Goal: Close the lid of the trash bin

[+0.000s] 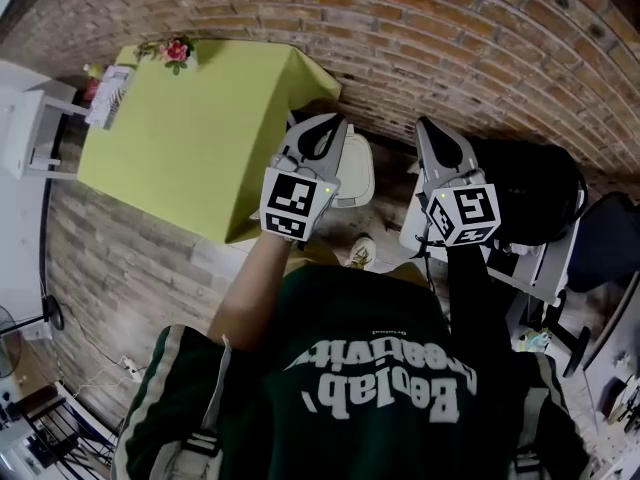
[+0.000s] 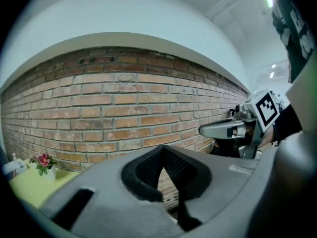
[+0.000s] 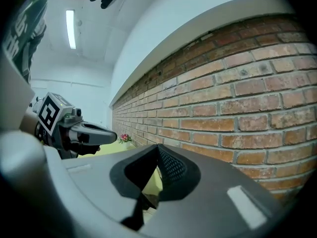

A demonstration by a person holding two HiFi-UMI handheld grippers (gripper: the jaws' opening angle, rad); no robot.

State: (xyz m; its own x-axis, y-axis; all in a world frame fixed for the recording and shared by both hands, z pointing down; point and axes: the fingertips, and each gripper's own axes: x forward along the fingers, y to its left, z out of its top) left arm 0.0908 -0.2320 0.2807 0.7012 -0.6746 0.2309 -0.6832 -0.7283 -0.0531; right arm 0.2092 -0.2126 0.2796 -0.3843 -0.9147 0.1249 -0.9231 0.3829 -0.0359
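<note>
white trash bin (image 1: 358, 175) sits low by the brick wall (image 1: 450, 28), wedged between the yellow-green bench (image 1: 190, 138) and a black bulky thing (image 1: 530, 193). the left gripper (image 1: 325, 128) partly covers it, so the lid's position is unreadable. task looks unstarted, with neither tool touching the bin. both point at the wall. left fingers tip to tip, empty. right gripper (image 1: 432, 133) the same. bench corner crowds the bin's left; open room only from above.
</note>
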